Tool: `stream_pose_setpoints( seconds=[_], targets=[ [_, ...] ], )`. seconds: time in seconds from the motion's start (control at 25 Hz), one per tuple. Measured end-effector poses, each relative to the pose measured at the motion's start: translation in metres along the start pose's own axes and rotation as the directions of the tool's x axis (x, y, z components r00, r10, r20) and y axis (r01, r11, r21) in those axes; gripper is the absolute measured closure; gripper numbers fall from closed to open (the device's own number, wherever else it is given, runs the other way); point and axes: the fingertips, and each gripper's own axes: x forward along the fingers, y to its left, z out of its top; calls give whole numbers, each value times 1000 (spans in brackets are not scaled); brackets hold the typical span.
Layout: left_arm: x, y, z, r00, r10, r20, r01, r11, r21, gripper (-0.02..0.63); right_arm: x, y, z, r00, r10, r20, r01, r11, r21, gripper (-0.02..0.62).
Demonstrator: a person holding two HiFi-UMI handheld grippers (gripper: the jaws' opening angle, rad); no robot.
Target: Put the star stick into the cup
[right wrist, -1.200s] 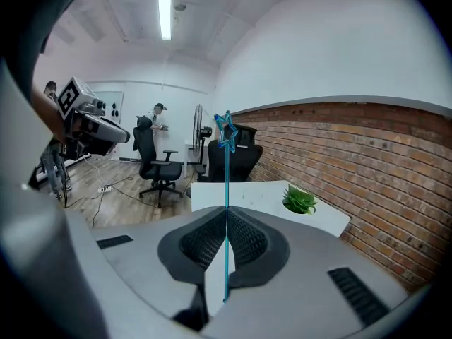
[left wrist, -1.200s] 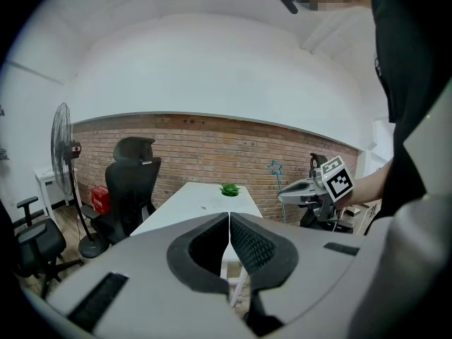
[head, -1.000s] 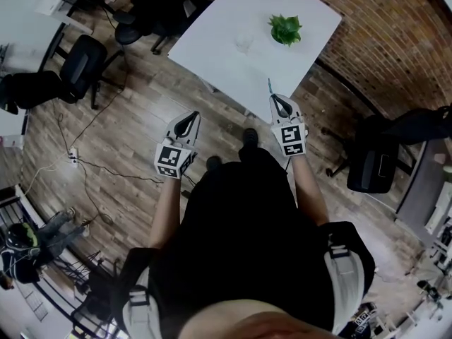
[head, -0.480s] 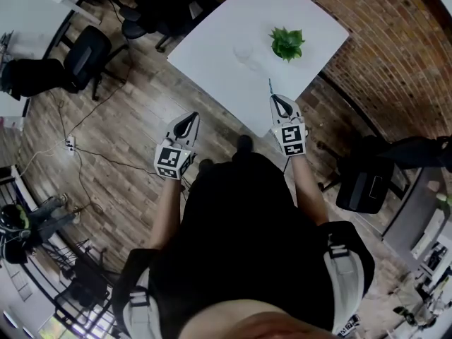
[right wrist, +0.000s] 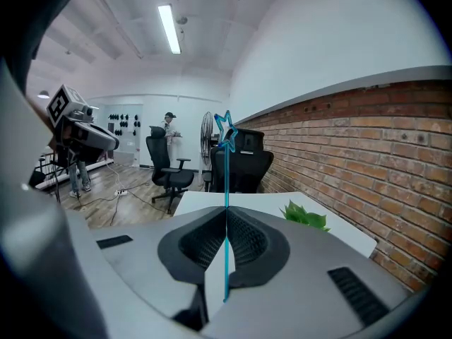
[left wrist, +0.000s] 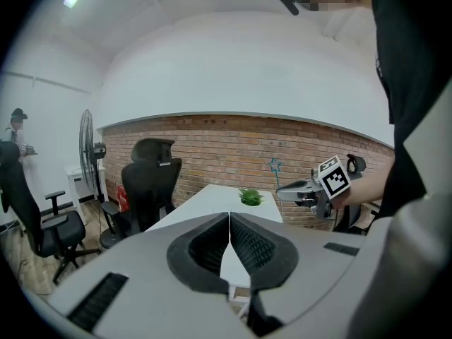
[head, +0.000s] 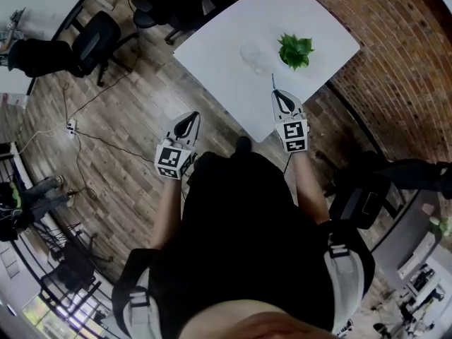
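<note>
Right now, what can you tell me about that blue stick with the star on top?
The star stick is a thin blue rod, plastic by the look, topped with an open star outline. It stands upright, clamped low on its shaft between the shut jaws of the right gripper, with a short tail below them. Nothing else touches it.

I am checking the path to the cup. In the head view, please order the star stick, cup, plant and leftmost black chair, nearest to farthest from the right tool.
1. star stick, held in the right tool, pointing ahead.
2. cup ahead-left and plant ahead-right: too close to call.
3. leftmost black chair, far left.
</note>
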Motion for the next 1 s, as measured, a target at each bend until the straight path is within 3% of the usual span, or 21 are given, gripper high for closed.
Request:
stream_pose_setpoints(
  seconds=[0.48,1.0],
  targets=[
    [15,-1,7,1000,-3,-1,3,1000,-4,584,10,-13,7,1000,8,14,-8,1000,12,594],
    [75,21,29,992,-122,20,122,992,15,584,27,-51,26,996,-68,58,62,993,97,594]
  ],
)
